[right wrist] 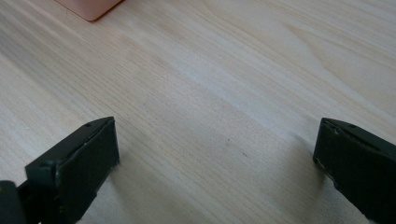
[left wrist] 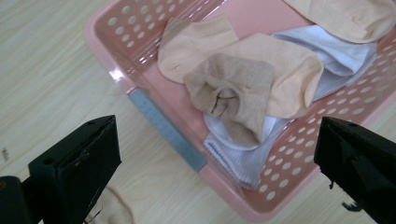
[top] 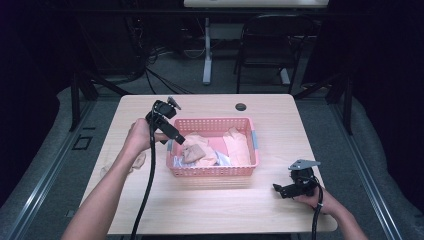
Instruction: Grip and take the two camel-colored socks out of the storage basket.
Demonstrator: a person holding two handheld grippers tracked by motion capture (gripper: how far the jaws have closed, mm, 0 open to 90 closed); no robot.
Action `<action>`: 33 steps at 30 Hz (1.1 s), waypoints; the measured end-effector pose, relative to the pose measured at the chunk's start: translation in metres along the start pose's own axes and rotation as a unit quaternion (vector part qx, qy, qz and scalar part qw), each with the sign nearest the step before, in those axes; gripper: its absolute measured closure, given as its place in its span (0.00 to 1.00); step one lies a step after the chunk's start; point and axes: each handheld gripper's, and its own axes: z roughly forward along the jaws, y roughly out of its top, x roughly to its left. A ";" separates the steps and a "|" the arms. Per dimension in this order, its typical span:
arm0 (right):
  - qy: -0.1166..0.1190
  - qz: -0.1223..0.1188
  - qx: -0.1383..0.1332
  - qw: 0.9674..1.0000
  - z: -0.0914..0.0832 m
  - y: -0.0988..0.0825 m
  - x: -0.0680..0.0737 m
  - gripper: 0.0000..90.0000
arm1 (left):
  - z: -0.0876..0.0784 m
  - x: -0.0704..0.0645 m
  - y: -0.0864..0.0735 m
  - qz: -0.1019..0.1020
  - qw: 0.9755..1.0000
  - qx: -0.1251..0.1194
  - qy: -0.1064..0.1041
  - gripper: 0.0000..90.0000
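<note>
A pink plastic basket (top: 250, 131) stands in the middle of the wooden table and holds several socks, tan, peach and white. A crumpled tan sock (left wrist: 231, 93) lies on top of a peach sock (left wrist: 289, 74) and a white sock (left wrist: 243, 161). My left gripper (top: 176, 138) hovers open above the basket's left end, with nothing between its jaws. My right gripper (top: 280, 190) rests open low over bare wood near the table's front right. One more tan sock (top: 137, 161) lies on the table by the left forearm.
The basket's corner (right wrist: 88, 7) shows at the top left of the right gripper view. A round cable hole (top: 241, 106) sits near the table's far edge. A chair (top: 270, 45) and another table's legs stand beyond.
</note>
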 end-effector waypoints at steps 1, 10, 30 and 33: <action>0.000 0.000 0.000 1.000 0.000 0.000 0.000 0.00 | 0.003 -0.002 0.001 0.000 1.000 0.001 -0.005 0.01; 0.000 -0.001 0.000 1.000 0.000 0.000 0.000 0.00 | 0.023 -0.013 0.005 0.009 1.000 0.007 -0.023 0.01; 0.002 0.001 -0.002 1.000 0.000 0.000 0.000 0.00 | 0.072 -0.026 0.006 0.018 0.997 0.061 -0.044 0.30; 0.000 0.000 -0.002 1.000 0.000 0.000 0.000 0.00 | 0.079 -0.024 0.003 0.012 0.997 0.067 -0.043 0.34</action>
